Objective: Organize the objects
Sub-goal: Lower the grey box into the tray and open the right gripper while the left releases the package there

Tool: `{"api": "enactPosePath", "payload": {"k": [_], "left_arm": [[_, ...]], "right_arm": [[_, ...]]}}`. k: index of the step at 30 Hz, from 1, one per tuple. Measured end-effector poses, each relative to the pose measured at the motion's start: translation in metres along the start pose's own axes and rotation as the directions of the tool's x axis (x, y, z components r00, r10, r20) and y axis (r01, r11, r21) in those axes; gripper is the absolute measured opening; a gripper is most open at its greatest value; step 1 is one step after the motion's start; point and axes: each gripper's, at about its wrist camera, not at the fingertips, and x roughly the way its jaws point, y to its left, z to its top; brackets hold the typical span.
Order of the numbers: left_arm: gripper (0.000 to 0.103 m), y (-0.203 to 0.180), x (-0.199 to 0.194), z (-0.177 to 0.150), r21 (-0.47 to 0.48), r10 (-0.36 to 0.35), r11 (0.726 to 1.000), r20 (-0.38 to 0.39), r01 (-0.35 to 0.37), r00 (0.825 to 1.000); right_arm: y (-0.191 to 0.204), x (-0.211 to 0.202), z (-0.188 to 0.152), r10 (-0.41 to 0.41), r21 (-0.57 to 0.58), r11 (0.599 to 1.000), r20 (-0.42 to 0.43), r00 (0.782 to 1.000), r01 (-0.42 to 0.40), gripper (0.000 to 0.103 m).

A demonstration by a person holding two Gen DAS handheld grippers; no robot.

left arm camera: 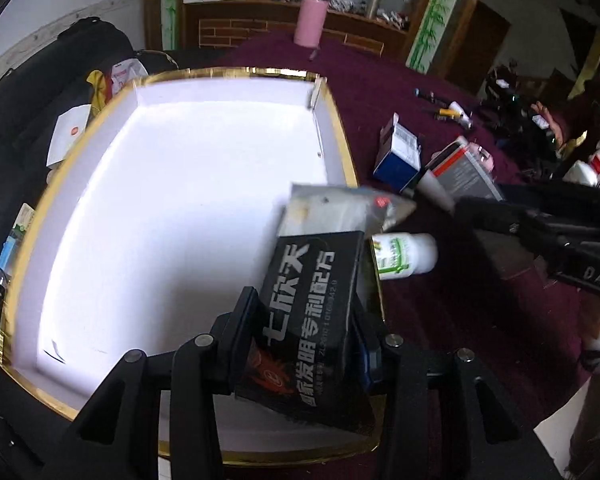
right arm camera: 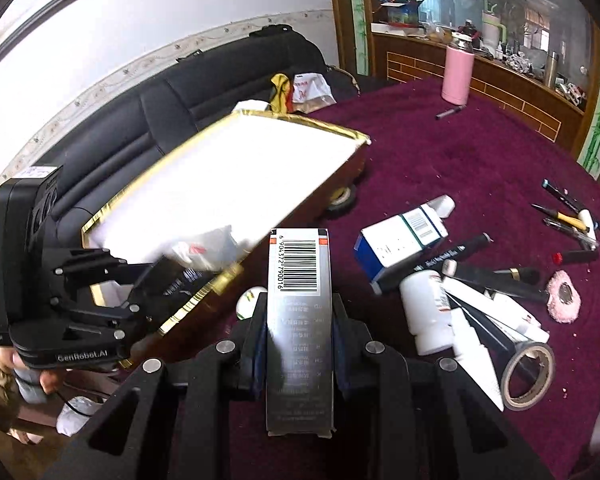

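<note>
A black carton with white characters (left arm camera: 308, 312) is clamped in my left gripper (left arm camera: 306, 314), shut on it, above the near right corner of a white-lined, gold-rimmed box (left arm camera: 342, 128). A clear plastic bag (left arm camera: 332, 208) sticks out past the carton's far end; whether it is gripped too I cannot tell. My right gripper (right arm camera: 300, 312) is shut on a silver-grey carton with a barcode (right arm camera: 298, 264), above the purple tablecloth beside the gold-rimmed box (right arm camera: 340, 130). The right wrist view shows the left gripper (right arm camera: 160, 276) at that box's corner. The left wrist view shows the right gripper (left arm camera: 484, 208) at the right.
Scattered on the purple cloth are a blue-and-white carton (right arm camera: 400, 244), a white bottle (right arm camera: 428, 316), a tape roll (right arm camera: 528, 376), pens (right arm camera: 568, 216) and a pink puff (right arm camera: 564, 296). A pink flask (right arm camera: 458, 76) stands far back. A small white bottle (left arm camera: 404, 254) lies by the box. A black sofa (right arm camera: 160, 112) is behind.
</note>
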Motion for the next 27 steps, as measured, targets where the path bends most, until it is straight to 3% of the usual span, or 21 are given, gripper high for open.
{"api": "enactPosePath", "payload": {"k": [3,6,13,18,22,27], "left_arm": [[0.040,0.016,-0.019,0.004,-0.038,0.037,0.999,0.042,-0.036,0.998],[0.040,0.044,-0.033,0.006,-0.087,0.122,0.989,0.065,-0.116,0.990],[0.040,0.095,-0.028,0.001,-0.175,0.217,0.962,0.023,-0.210,0.976],[0.040,0.121,-0.018,-0.008,-0.244,0.254,0.936,-0.040,-0.256,0.966],[0.040,0.131,-0.024,-0.011,-0.269,0.311,0.911,-0.047,-0.312,0.949],[0.040,0.143,-0.029,-0.012,-0.287,0.324,0.901,-0.049,-0.324,0.945]], "right_arm": [[0.009,0.000,0.005,0.028,-0.012,1.000,0.006,1.000,-0.028,0.030],[0.027,0.003,0.012,0.079,-0.041,0.996,0.006,0.997,-0.078,0.030],[0.088,0.030,0.032,0.229,-0.120,0.965,-0.041,0.973,-0.232,0.030],[0.121,0.068,0.033,0.246,-0.150,0.953,-0.125,0.961,-0.263,0.030],[0.138,0.097,0.030,0.244,-0.160,0.949,-0.181,0.953,-0.273,0.030],[0.145,0.114,0.025,0.220,-0.182,0.948,-0.215,0.952,-0.260,0.031]]}}
